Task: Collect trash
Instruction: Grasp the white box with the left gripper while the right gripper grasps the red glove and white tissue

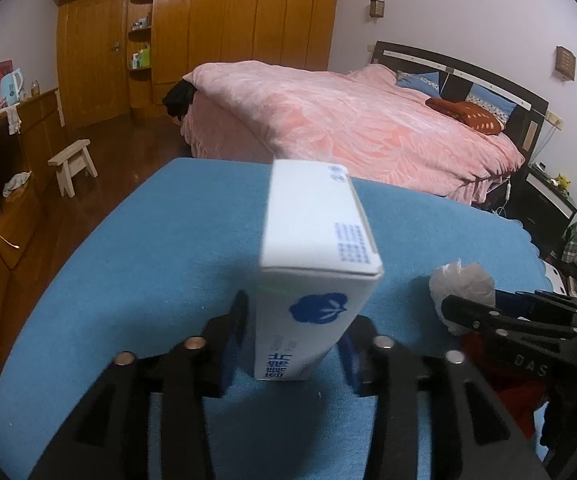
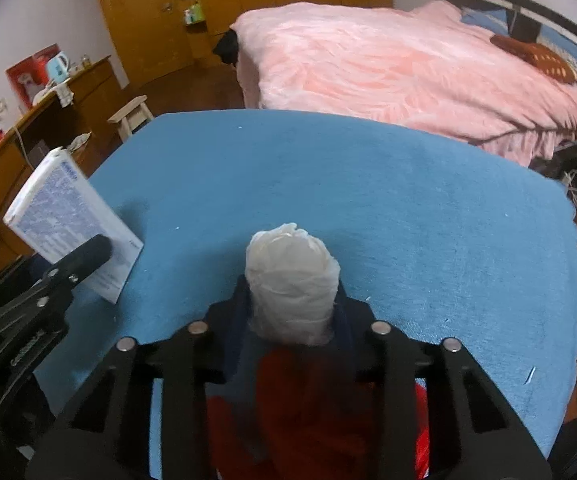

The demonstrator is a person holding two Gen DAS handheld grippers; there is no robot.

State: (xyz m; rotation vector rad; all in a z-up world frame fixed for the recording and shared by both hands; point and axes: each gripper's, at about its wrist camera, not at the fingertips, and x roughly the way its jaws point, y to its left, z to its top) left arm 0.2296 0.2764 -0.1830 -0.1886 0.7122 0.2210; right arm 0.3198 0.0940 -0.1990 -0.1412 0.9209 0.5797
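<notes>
My left gripper [image 1: 294, 334] is shut on a white carton with blue print [image 1: 312, 264] and holds it above the blue-covered table [image 1: 168, 248]. The carton also shows at the left of the right wrist view [image 2: 72, 216]. My right gripper [image 2: 292, 312] is shut on a crumpled white tissue wad [image 2: 292, 280], held over a red bag [image 2: 312, 408] at the table's near edge. The wad and the right gripper show at the right of the left wrist view [image 1: 462, 284].
A bed with a pink quilt [image 1: 360, 120] stands beyond the table. A wooden wardrobe [image 1: 224, 20] lines the far wall. A small wooden stool [image 1: 73, 162] and a low cabinet [image 1: 4, 184] are on the left.
</notes>
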